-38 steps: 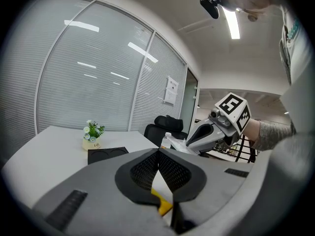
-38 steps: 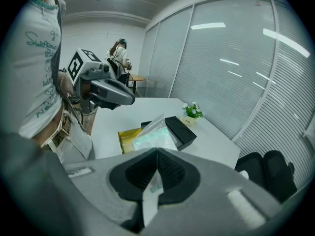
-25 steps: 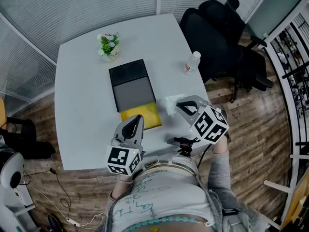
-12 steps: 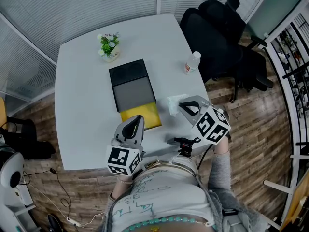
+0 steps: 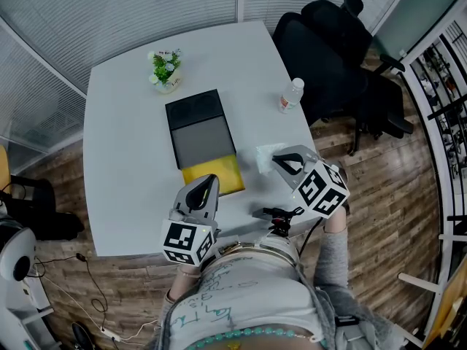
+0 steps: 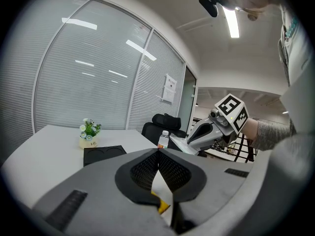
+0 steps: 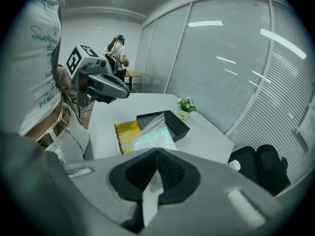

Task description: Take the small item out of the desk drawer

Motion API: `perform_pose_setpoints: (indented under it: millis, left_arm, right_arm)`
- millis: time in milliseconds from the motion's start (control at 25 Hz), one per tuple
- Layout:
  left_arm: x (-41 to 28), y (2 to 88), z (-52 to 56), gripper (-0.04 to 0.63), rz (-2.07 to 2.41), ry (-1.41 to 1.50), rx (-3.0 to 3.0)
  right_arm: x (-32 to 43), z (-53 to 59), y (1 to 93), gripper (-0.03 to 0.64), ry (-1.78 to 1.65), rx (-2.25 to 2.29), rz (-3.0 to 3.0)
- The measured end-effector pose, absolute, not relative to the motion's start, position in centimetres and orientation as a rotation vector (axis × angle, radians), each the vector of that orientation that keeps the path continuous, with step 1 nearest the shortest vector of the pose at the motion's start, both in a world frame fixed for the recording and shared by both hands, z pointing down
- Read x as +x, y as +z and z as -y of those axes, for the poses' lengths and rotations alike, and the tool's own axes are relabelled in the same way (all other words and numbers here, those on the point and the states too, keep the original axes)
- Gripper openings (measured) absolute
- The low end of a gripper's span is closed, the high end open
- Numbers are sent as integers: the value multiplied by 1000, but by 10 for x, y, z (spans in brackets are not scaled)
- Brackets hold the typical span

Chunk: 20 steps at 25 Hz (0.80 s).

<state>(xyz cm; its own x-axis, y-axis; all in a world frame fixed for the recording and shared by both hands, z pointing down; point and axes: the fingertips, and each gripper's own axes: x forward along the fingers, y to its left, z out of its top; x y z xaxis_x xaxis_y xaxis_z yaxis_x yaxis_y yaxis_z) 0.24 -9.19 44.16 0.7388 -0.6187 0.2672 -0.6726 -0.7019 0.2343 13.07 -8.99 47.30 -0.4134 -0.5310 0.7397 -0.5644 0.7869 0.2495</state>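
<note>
Right fingers (image 7: 135,172) tight on clear packet (image 7: 151,132)

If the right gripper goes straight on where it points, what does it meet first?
Probably the white tabletop beside the open yellow drawer, its clear plastic bag touching first; depth is unclear.

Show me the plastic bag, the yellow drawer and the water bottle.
plastic bag (image 7: 152,134): right gripper view, its clear middle above the jaws.
yellow drawer (image 5: 217,173): head view, its open inside.
water bottle (image 5: 290,95): head view, its body.
</note>
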Motion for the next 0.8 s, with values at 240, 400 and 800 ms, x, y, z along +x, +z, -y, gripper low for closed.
perform_pose_setpoints:
  millis: [240,400,800]
  left_arm:
    - [2,443,92,-2,1008,246,2625]
    - [2,443,92,-2,1011,249,2625]
    - [0,443,91,-2,1014,250,2620]
  right_arm:
    - [133,89,476,3,61,812,2086]
    - [135,87,479,3,69,811,2082]
    - [137,84,494,3,105,797,2061]
